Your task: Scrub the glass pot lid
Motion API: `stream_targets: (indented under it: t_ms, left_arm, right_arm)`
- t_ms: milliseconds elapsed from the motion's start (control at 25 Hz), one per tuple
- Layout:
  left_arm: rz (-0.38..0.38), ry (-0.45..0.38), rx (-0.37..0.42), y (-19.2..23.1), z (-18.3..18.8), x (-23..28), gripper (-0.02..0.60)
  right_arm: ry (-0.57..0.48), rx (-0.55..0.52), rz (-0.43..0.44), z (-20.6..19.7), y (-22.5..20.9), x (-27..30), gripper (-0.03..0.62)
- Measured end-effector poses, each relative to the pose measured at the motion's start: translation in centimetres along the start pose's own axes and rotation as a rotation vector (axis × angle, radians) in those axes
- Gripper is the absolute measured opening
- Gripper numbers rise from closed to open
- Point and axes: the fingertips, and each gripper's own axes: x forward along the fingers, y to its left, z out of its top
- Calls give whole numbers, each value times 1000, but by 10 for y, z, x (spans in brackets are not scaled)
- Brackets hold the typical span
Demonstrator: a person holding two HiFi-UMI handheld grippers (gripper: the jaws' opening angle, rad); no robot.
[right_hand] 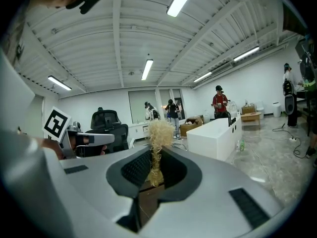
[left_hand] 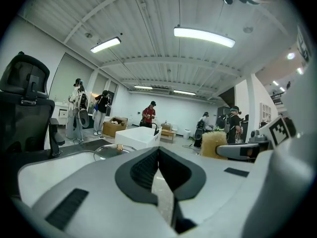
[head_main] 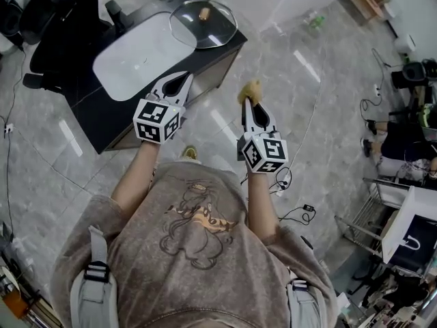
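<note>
**Scrubbing not yet begun: scrubber in hand, lid untouched on the counter**

You stood short of the counter, both grippers held out level in front of you, neither one over the work. The glass pot lid lay knob-up at the counter's far right corner, just beside the end of the white sink basin, its rim seeming to overlap the basin's edge. Its knob was free and nothing was touching the glass.

Your right gripper was clamped on a straw-coloured fibrous scrubber. In the right gripper view the fibres stood pinched between the pads, with the tuft rising above the jaw tips. Your left gripper had its jaws pressed together on nothing. In the left gripper view the two pads met with no gap and only the floor showed beyond them.

As a judgement, the one preparatory step, getting the scrubber into a grip, was done, and everything else was left. You had yet to close on the counter's near edge, steady the lid and work the scrubber across the glass. Your left jaws would need to part before they could take the knob or the rim. The pictures did not show whether the lid was wet, soapy or soiled.
</note>
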Motion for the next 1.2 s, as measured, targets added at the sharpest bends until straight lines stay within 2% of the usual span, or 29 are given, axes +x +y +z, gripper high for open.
stream_targets:
  t_ms: [480,880,1200]
  left_arm:
    - [8,15,-21,36,-3,42,17]
    - [46,15,-32,76,7,109,17]
    - [114,-2,-46,116,30,164,17]
  right_arm:
    - [17,3,-9,-1,-23,52,49]
    - [23,2,36,13,-64,131,49]
    - [44,-4,116,35,-95,208,49]
